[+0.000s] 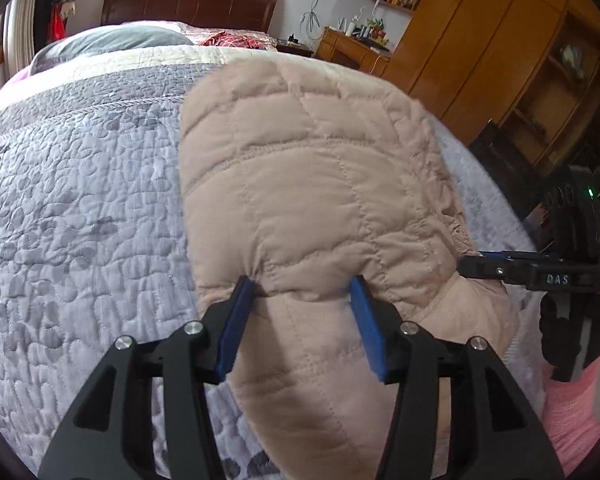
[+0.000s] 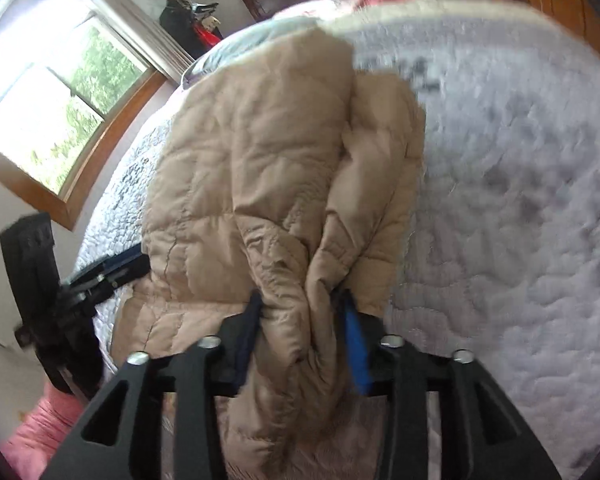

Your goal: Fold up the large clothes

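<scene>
A beige quilted padded jacket (image 1: 320,184) lies folded lengthwise on the bed's lavender quilt (image 1: 80,200). My left gripper (image 1: 302,286) has its blue pads set around the jacket's near end, with padded fabric bunched between them. My right gripper (image 1: 476,264) shows at the jacket's right edge in the left wrist view. In the right wrist view the right gripper (image 2: 300,308) is shut on a thick fold of the jacket (image 2: 260,168). The left gripper (image 2: 112,270) shows at the jacket's left edge there.
The quilt (image 2: 520,200) covers the bed. A grey pillow (image 1: 112,42) and a dark headboard (image 1: 188,4) lie at the far end. Wooden wardrobes (image 1: 500,40) stand on the right, a window (image 2: 52,100) on the left. A pink sleeve (image 1: 576,400) is at the lower right.
</scene>
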